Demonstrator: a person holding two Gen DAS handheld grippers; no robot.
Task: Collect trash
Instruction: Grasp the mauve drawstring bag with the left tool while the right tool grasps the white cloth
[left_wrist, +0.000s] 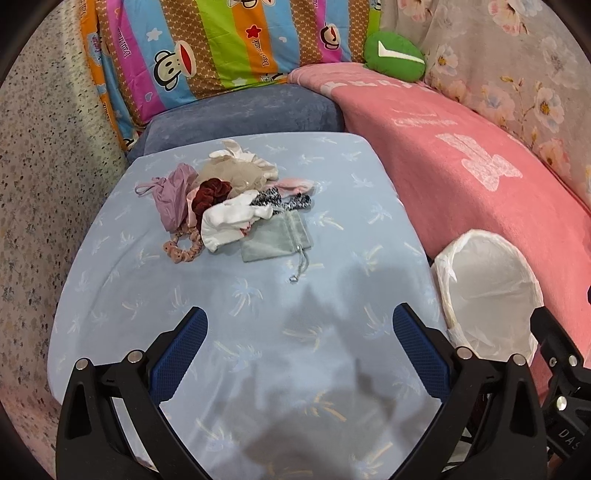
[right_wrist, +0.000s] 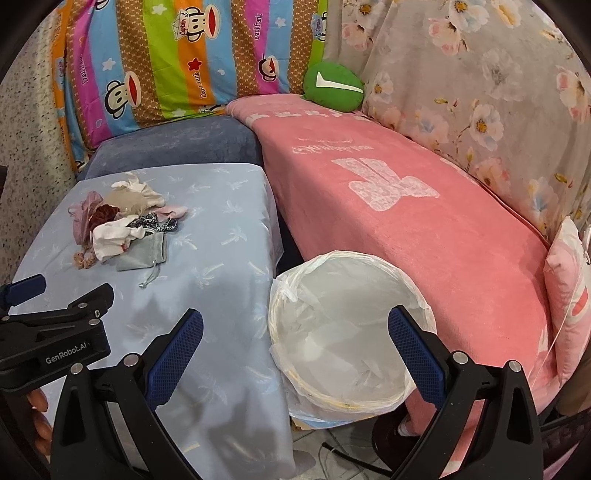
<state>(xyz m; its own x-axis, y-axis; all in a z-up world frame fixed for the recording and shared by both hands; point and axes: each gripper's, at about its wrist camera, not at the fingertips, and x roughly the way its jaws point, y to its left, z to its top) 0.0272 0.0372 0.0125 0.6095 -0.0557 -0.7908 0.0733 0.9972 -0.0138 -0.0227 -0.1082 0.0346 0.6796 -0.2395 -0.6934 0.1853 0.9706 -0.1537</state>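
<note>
A heap of small cloth scraps and scrunchies lies on the light blue table cloth, with a grey drawstring pouch at its near edge. The heap also shows in the right wrist view. A bin lined with a white bag stands at the table's right side; its liner shows empty in the right wrist view. My left gripper is open and empty, above the table short of the heap. My right gripper is open and empty, above the bin's near-left rim.
A pink blanket covers the sofa to the right. A green round cushion and a striped cartoon pillow sit behind. A dark blue cushion lies behind the table. Speckled floor is on the left.
</note>
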